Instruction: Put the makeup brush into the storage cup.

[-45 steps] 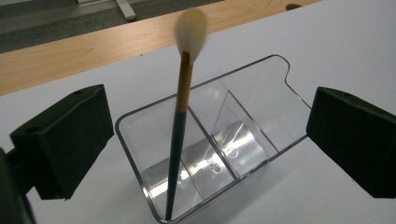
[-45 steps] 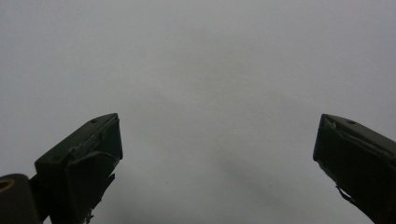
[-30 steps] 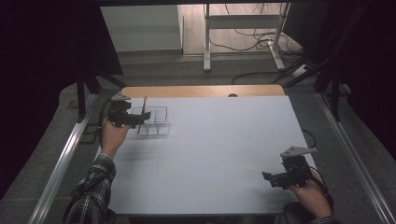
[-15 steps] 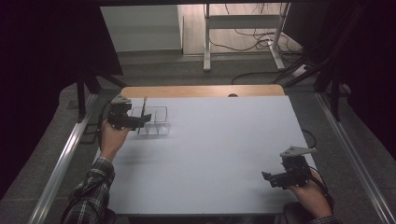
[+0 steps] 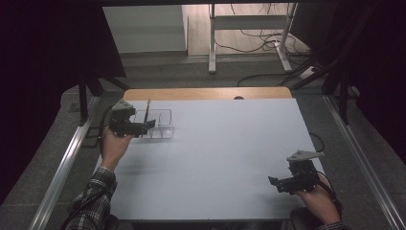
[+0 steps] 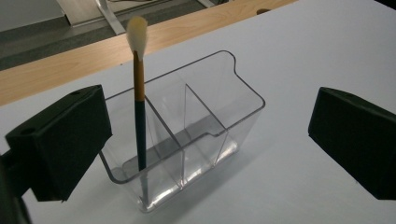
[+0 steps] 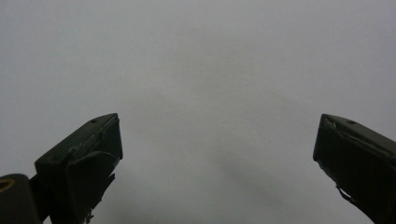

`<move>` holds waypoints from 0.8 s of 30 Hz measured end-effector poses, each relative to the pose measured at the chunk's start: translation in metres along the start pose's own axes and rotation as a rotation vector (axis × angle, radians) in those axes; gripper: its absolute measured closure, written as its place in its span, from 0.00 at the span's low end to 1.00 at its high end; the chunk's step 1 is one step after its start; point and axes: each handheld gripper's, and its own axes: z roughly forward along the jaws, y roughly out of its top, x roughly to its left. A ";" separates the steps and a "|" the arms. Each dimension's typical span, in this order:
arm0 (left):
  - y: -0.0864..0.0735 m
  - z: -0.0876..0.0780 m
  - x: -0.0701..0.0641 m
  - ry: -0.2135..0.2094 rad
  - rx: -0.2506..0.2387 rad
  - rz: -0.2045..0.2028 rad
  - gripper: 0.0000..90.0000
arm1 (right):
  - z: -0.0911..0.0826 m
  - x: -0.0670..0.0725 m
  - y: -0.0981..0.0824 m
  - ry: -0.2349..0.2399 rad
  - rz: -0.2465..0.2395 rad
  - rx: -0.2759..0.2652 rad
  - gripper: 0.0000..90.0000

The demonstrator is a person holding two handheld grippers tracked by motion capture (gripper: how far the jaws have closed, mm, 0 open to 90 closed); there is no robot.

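- A clear plastic organiser with three compartments (image 6: 187, 135) stands near the far left corner of the white table (image 5: 215, 153).
- A slim brush with a dark handle and pale bristle tip (image 6: 138, 102) stands nearly upright in its end compartment.
- The left gripper (image 5: 143, 126) hangs just beside the organiser, jaws spread wide, grasping nothing.
- The right gripper (image 5: 277, 183) rests near the table's right front edge, jaws apart and empty.

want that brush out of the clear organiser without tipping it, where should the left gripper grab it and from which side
Probably the bare upper shaft of the dark-handled brush with the pale bristle tip, just below the bristles and above the rim of the clear plastic three-compartment organiser. It stands nearly upright in an end compartment, so come from above, the open left gripper straddling the shaft, and lift straight up.
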 end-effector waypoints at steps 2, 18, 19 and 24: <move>-0.002 -0.001 -0.002 -0.004 -0.001 -0.002 0.00 | 0.000 0.000 0.000 0.000 -0.001 0.000 0.01; -0.015 -0.005 -0.016 -0.051 0.005 -0.008 0.00 | -0.001 0.000 0.000 -0.004 0.005 -0.010 0.01; -0.016 -0.005 -0.017 -0.056 0.007 -0.007 0.00 | -0.002 0.000 0.000 -0.004 0.006 -0.011 0.01; -0.021 -0.006 -0.022 -0.068 0.013 0.001 0.00 | -0.002 0.000 0.000 -0.005 0.007 -0.011 0.01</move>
